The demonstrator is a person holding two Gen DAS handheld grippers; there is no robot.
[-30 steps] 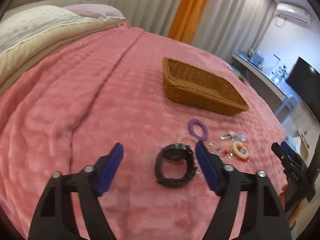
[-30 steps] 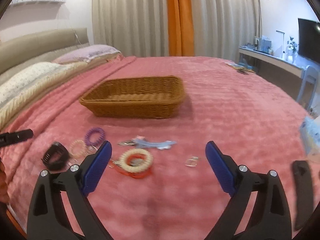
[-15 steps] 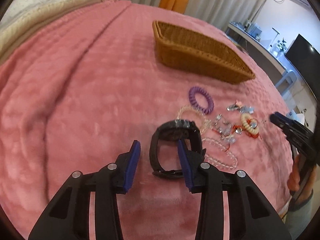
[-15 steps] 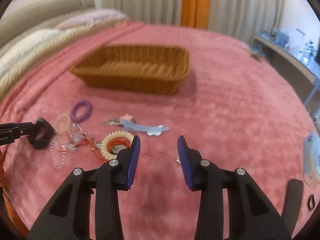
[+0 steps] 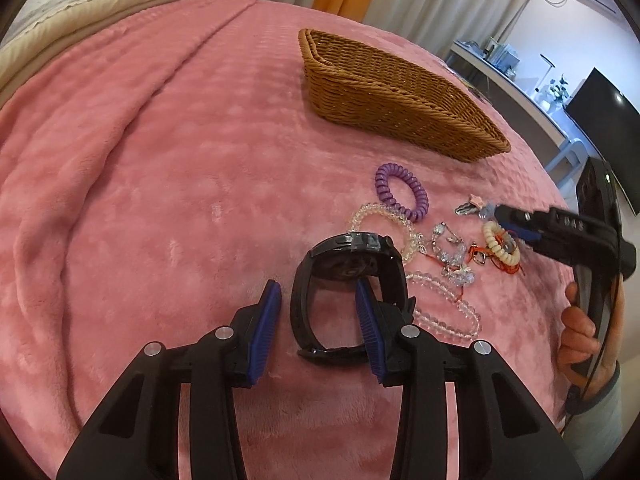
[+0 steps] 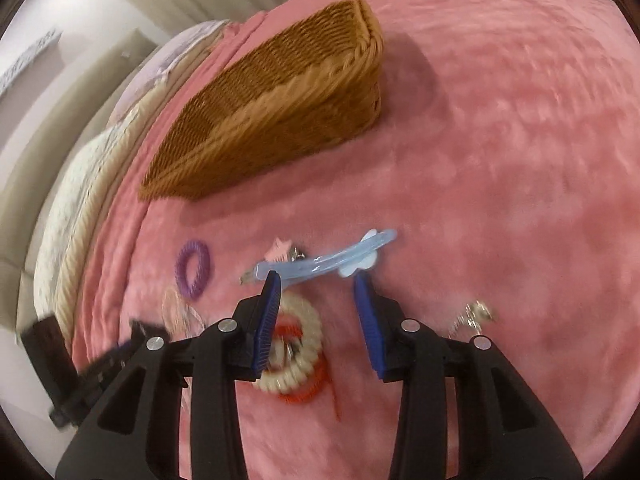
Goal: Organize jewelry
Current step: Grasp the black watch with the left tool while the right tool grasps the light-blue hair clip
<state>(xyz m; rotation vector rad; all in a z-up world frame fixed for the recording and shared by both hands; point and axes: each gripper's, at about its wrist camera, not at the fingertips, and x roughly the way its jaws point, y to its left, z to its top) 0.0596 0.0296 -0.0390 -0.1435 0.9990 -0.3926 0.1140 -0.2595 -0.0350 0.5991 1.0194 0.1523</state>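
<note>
A black watch (image 5: pixel 348 276) lies on the pink blanket. My left gripper (image 5: pixel 318 304) is half open, its pads either side of the strap's left part, not clamped. Beside it lie a purple coil hair tie (image 5: pixel 402 191), clear bead bracelets (image 5: pixel 444 304) and a cream coil tie (image 5: pixel 500 242). My right gripper (image 6: pixel 318 300) is half open just behind a light blue hair clip (image 6: pixel 324 262), above the cream coil tie (image 6: pixel 296 350); it also shows in the left wrist view (image 5: pixel 520 220). A wicker basket (image 5: pixel 384 92) stands beyond.
The basket (image 6: pixel 280 112) looks empty in the right wrist view. A small silver piece (image 6: pixel 474 314) lies right of my right gripper. Pillows (image 5: pixel 80 4) lie far left. A desk and a TV (image 5: pixel 600 116) stand past the bed's right edge.
Both grippers have narrowed from wide open. My left gripper has come down around the watch strap. My right gripper has tilted and moved in on the blue clip.
</note>
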